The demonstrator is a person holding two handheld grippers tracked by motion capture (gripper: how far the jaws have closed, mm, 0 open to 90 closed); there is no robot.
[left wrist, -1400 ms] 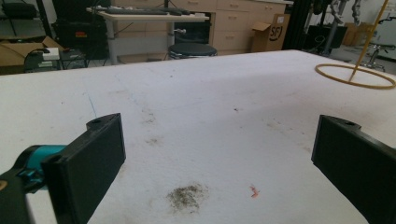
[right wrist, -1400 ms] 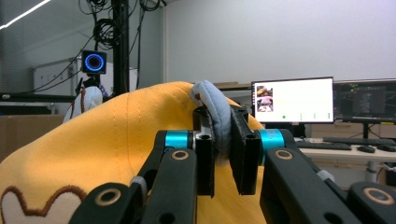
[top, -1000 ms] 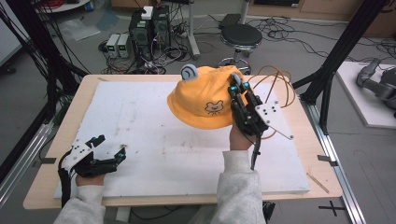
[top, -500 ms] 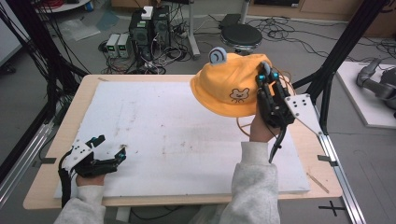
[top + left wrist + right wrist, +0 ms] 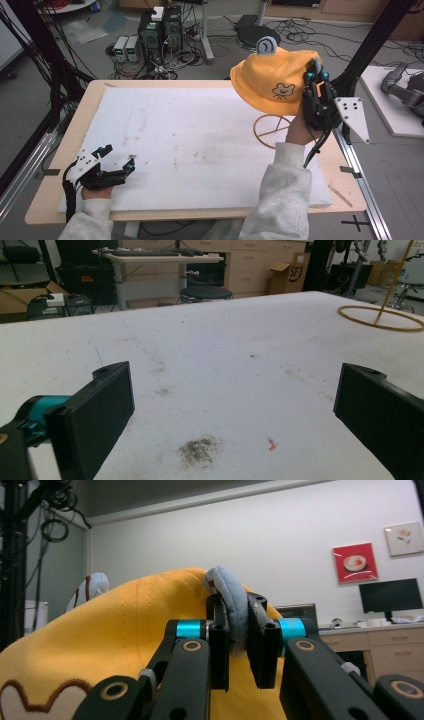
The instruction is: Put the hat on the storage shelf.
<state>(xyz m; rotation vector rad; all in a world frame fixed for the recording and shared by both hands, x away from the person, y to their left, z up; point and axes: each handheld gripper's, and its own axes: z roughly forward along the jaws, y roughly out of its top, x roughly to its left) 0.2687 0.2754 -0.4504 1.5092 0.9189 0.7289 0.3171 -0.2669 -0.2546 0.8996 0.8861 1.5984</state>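
**Right tool carries hat clear of the worktop, toward the wire stand**

Right tool (image 5: 314,75) is pinching one of the grey-blue stuffed ears (image 5: 231,605) of the soft yellow fabric bucket hat with the embroidered bear face (image 5: 272,80); in the right gripper view its black jaws are pressed together on that ear, with the hat's crown bulging behind them. The hat hangs in the air from this single grip, over the far right corner of the worktop, its second ear (image 5: 266,45) standing up at the top.

Change noted: one second ago the hat sat lower and nearer the middle of the white foam sheet; half a second ago it was already raised and further right. It now hangs just above and behind the thin tan wire stand with the ring base (image 5: 274,131), which the hat covered in the earlier high views and which now stands exposed.

Judgement: the hat is in mid-carry, not yet placed. The likely destination is the stand's upright rod; lowering the crown onto it would call for steady alignment, since an ear grip lets the hat swing.

Left tool (image 5: 116,161) rests on the near left of the white foam sheet (image 5: 200,140), jaws spread, nothing between them, and has not shifted.
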